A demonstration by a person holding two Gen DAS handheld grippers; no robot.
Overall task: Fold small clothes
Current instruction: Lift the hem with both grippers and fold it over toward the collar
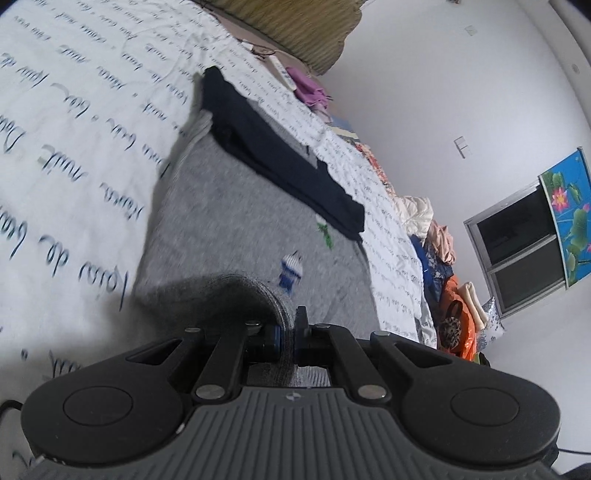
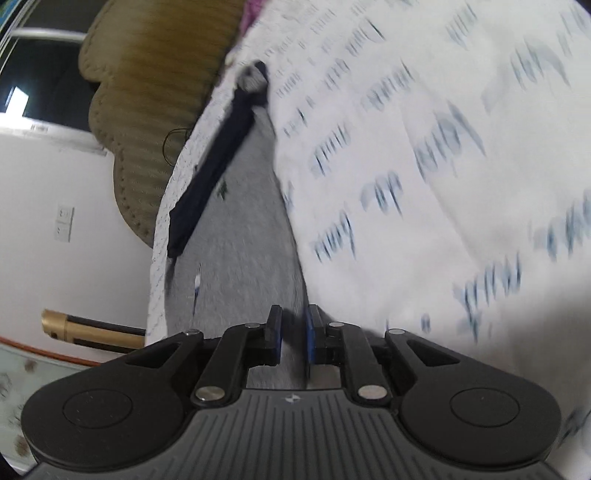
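Note:
A small grey garment (image 1: 236, 206) with a blue-and-white print (image 1: 291, 272) lies spread on the bed. A dark navy folded garment (image 1: 280, 155) lies across its far part. My left gripper (image 1: 287, 328) is shut on a lifted fold of the grey garment's near edge. In the right wrist view the grey garment (image 2: 240, 229) runs away from my right gripper (image 2: 291, 339), whose fingers are shut on its near edge. The navy garment (image 2: 210, 162) shows beyond it, seen edge-on.
The bed cover (image 1: 74, 122) is white with dark script. A pile of clothes and bags (image 1: 443, 266) lies along the bed's far side by the wall. A tan mat (image 1: 295, 29) lies at the bed's head. A window (image 1: 517, 254) is in the wall.

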